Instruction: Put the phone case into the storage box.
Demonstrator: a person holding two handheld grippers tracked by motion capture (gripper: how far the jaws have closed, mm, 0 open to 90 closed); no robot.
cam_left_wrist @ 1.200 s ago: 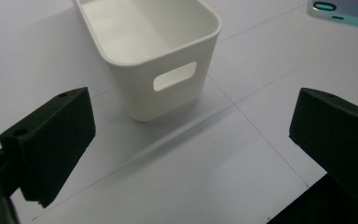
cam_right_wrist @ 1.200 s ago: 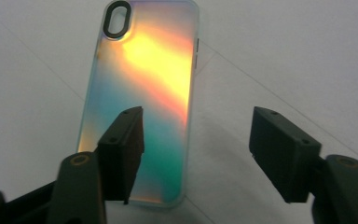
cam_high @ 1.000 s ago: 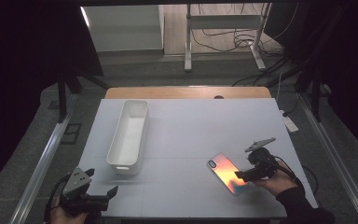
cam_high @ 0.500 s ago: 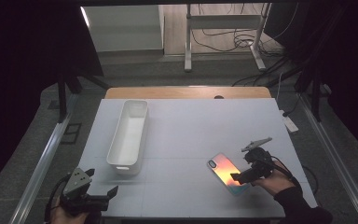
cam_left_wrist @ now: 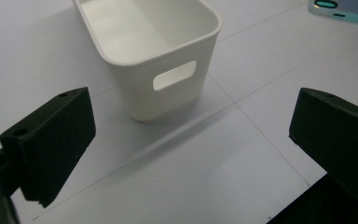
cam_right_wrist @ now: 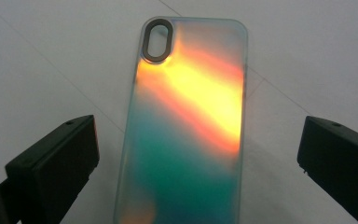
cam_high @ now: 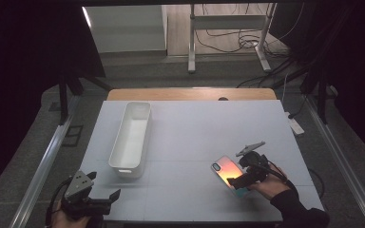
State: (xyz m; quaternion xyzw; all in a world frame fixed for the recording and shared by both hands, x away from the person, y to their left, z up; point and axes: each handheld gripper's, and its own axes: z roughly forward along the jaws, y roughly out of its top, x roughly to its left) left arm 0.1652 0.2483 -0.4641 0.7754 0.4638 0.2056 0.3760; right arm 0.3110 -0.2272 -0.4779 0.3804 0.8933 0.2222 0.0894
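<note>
Iridescent glossy phone case [cam_right_wrist: 186, 130] flat between gaping right gripper [cam_right_wrist: 196, 154]; left gripper [cam_left_wrist: 191, 140] gaping, empty.

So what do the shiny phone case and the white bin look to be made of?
Iridescent rectangular phone case: probably glossy plastic with a holographic film, since orange and teal sheen sweeps across it. Long white bin: likely moulded matte plastic, with thin even walls, rounded corners and a cut-out handle.

Black blocky claw [cam_high: 241, 176], grey three-cornered plate, dark sleeve [cam_high: 298, 210]
</note>
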